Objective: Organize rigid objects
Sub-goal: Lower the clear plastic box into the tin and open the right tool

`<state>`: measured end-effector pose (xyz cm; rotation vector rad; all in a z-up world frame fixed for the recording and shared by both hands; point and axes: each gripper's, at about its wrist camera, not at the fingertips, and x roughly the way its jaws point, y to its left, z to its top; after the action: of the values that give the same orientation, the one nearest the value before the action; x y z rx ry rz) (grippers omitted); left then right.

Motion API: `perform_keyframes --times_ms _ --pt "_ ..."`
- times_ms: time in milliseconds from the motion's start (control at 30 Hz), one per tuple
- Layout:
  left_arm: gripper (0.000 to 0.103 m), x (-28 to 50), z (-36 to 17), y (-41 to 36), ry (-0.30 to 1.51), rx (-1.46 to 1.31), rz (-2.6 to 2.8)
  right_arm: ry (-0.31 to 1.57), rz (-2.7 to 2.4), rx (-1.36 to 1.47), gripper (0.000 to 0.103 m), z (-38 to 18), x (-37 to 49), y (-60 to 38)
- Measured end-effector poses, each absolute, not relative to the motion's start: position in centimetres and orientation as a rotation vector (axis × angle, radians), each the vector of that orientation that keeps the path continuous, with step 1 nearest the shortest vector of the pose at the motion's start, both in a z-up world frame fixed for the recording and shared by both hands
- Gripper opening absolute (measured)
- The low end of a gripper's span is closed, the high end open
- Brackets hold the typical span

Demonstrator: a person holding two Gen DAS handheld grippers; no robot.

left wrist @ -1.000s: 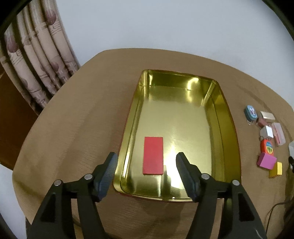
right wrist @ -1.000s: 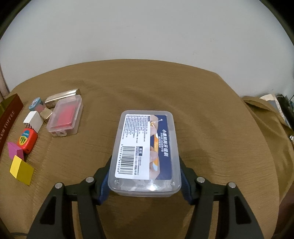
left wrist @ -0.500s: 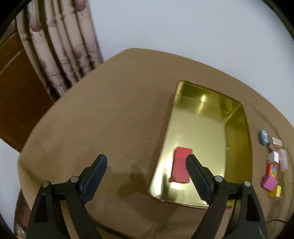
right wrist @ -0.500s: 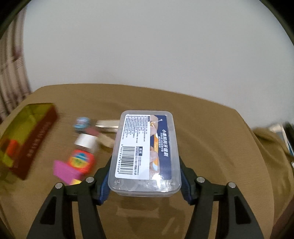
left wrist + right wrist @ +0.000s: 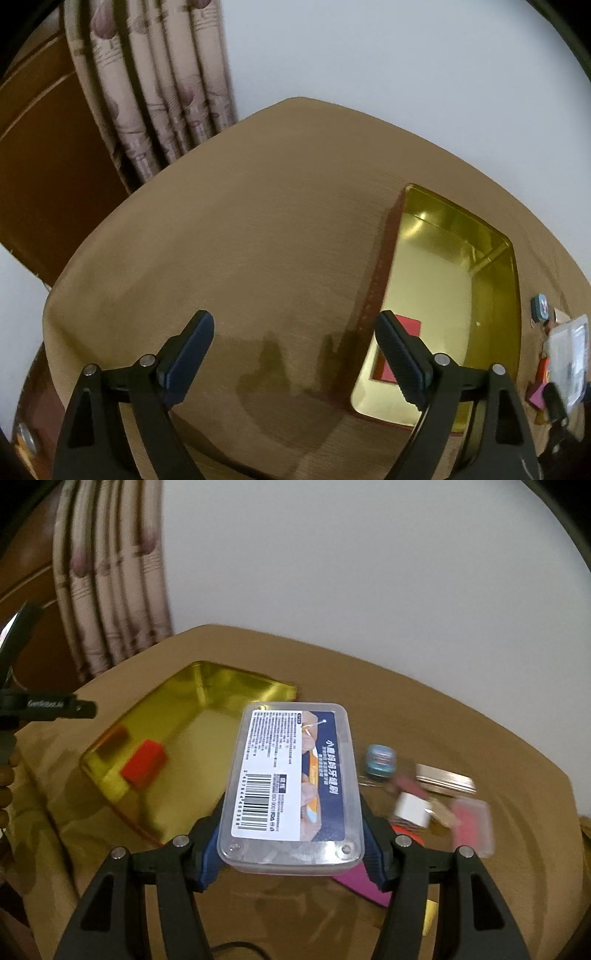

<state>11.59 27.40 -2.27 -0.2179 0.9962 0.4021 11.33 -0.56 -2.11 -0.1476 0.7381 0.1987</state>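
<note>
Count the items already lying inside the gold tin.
1: a red block lies on the floor of the gold tin, near its left end in the right wrist view. The held clear plastic box hides part of the tin.

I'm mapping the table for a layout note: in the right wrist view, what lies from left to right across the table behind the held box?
Gold tin with the red block inside → teal round item → white cube → clear case with the red insert.
</note>
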Motion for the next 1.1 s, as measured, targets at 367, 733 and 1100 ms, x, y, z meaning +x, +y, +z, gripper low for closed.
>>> perform_keyframes --times_ms 367,733,1100 --pt "0.087 11.7 -2.6 29.0 1.015 -0.289 0.443 0.811 0.315 -0.192 0.062 -3.1 15.3 6.1" --pt "0.087 11.6 -2.8 29.5 1.027 -0.309 0.45 0.907 0.327 -0.237 0.062 -5.5 17.7 9.0" --pt "0.087 11.8 -3.2 29.7 1.039 -0.327 0.441 0.957 0.309 -0.246 0.063 -6.3 18.5 10.1"
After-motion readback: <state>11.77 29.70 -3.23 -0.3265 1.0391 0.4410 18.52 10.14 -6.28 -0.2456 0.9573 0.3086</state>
